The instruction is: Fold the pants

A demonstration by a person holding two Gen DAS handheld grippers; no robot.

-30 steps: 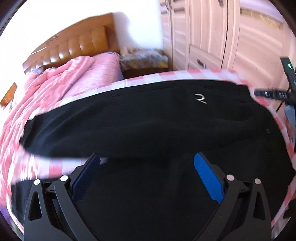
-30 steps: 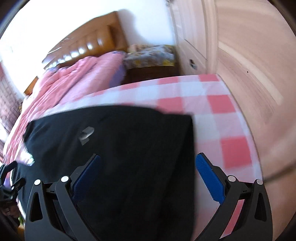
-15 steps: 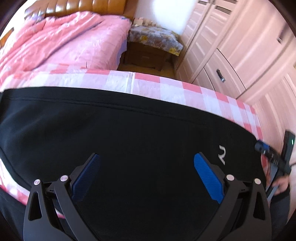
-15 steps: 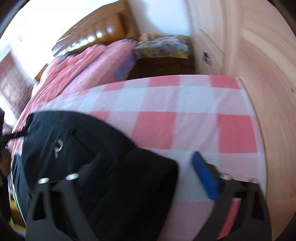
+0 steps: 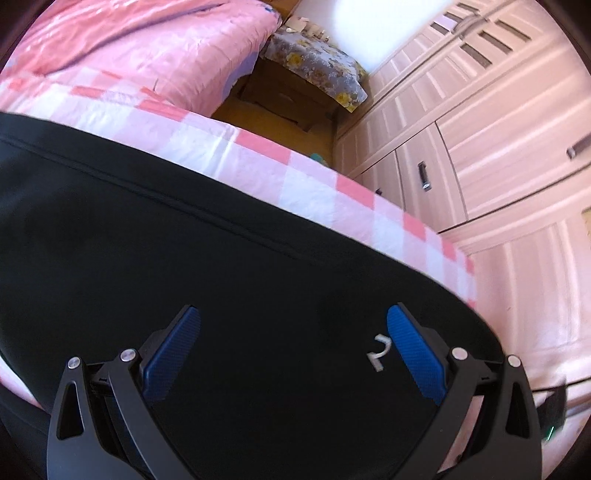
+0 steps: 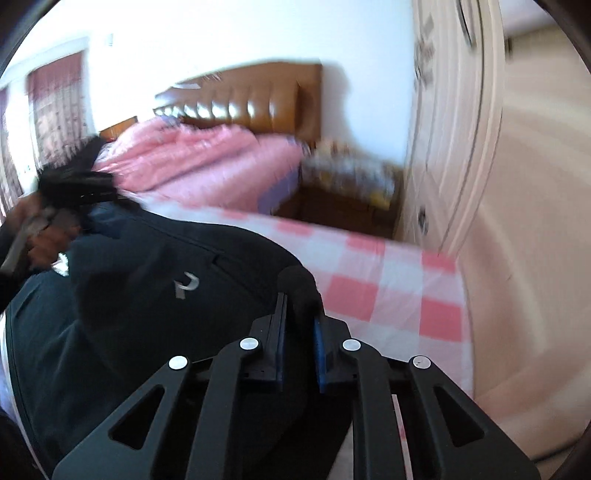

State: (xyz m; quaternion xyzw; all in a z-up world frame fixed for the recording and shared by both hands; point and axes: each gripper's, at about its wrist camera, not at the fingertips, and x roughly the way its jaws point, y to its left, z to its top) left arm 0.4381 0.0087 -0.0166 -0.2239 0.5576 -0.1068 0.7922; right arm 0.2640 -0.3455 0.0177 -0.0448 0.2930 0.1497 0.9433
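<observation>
Pants [image 6: 155,295] flat on checked bed [image 6: 388,280], unfolded; right gripper [image 6: 299,317] just closed, pinching corner at 3 o'clock; left gripper [image 5: 293,350] wide, empty.

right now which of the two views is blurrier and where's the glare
Right wrist view: motion-smeared, worst at the brown padded headboard, which carries glare streaks, and the blown-out white wall. Left wrist view: sharp on the black pants and pink checked sheet, with fisheye bending of the pale wardrobe doors.
</observation>
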